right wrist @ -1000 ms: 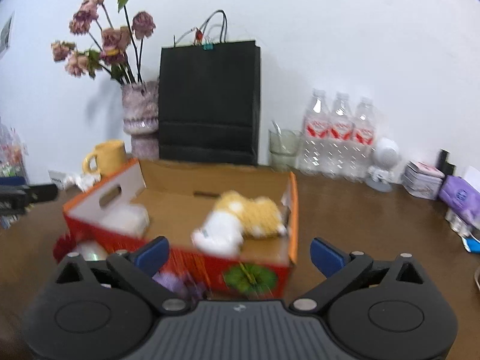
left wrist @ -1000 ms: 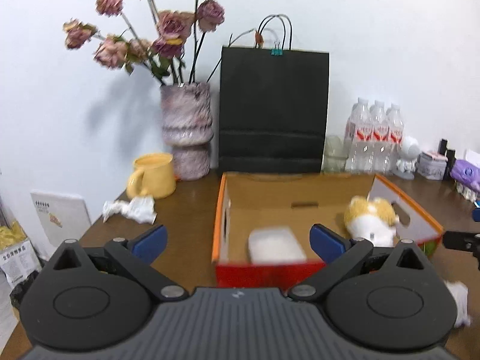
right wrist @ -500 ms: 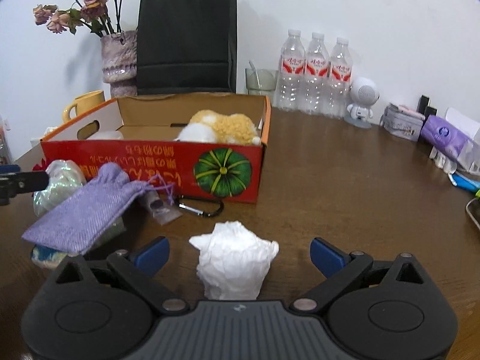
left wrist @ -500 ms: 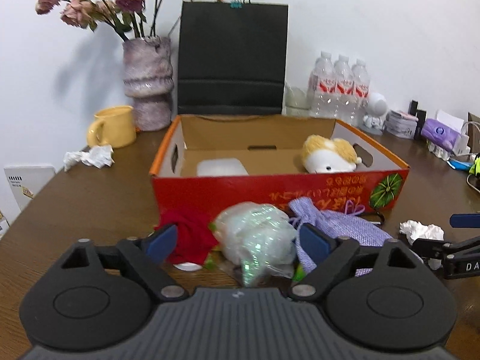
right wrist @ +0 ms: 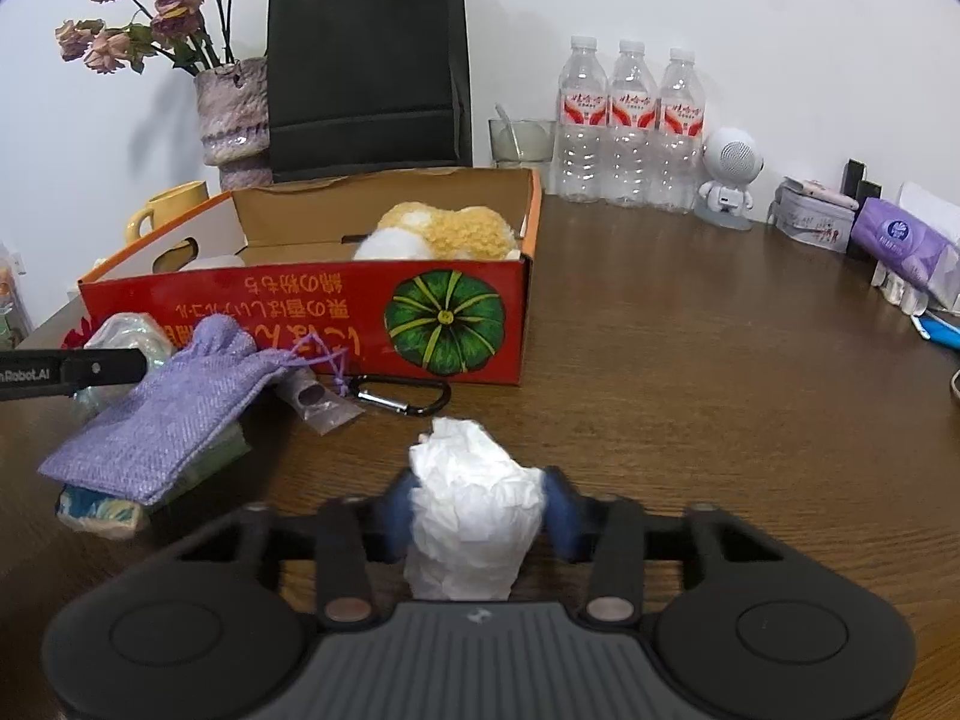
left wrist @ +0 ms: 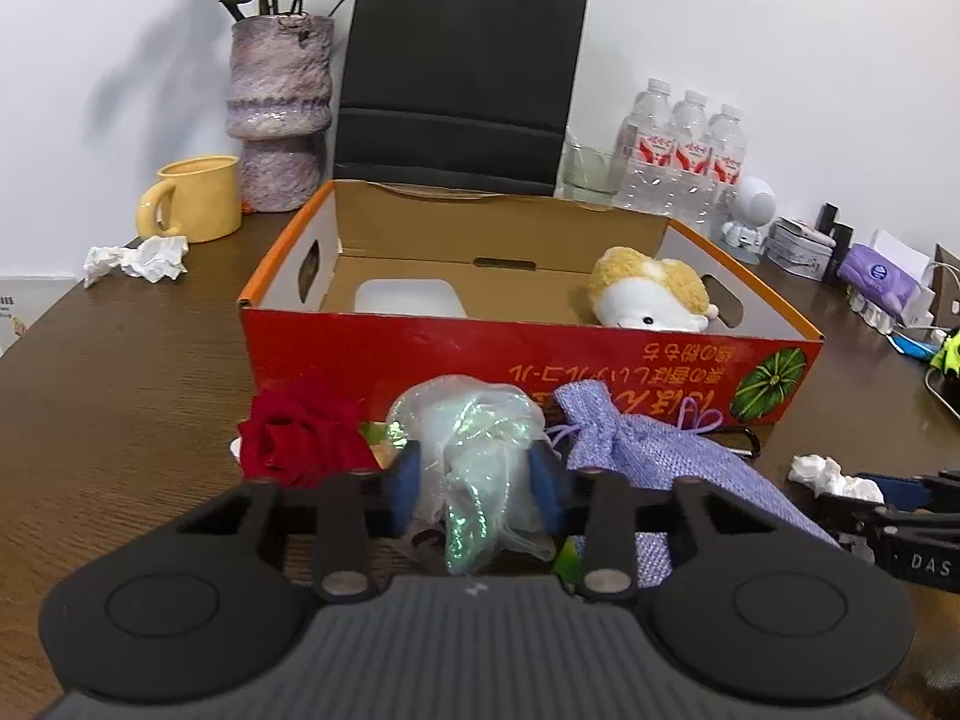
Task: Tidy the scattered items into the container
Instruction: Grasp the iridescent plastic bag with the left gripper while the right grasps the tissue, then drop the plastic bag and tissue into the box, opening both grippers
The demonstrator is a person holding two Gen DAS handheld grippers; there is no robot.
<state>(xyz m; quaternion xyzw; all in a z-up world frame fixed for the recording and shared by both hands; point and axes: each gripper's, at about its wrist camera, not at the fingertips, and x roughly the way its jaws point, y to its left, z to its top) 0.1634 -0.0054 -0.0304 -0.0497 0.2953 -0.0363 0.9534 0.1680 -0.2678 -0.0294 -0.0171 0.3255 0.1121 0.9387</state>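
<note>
The red cardboard box [left wrist: 420,348] stands open on the table, holding a yellow-white plush toy [left wrist: 648,294] and a white block [left wrist: 408,298]. My left gripper [left wrist: 477,474] is shut on an iridescent sheer pouch [left wrist: 474,450] just before the box front. A red fabric rose [left wrist: 300,438] lies to its left, a purple drawstring bag [left wrist: 648,450] to its right. My right gripper [right wrist: 477,504] is shut on a crumpled white tissue [right wrist: 474,498] on the table, right of the purple bag [right wrist: 168,408]. A carabiner [right wrist: 402,396] and a small plastic packet [right wrist: 318,402] lie by the box [right wrist: 300,312].
At the back stand a vase of dried roses [left wrist: 279,114], a black paper bag [left wrist: 462,78], a yellow mug [left wrist: 195,198], three water bottles [right wrist: 630,126], a glass [right wrist: 519,141] and a white figurine [right wrist: 729,177]. Another crumpled tissue [left wrist: 138,258] lies far left. Tins and tissue packs [right wrist: 900,240] sit at the right edge.
Both grippers dropped from above the box to the table in front of it. The left closed on the sheer pouch and the right closed on the white tissue.
</note>
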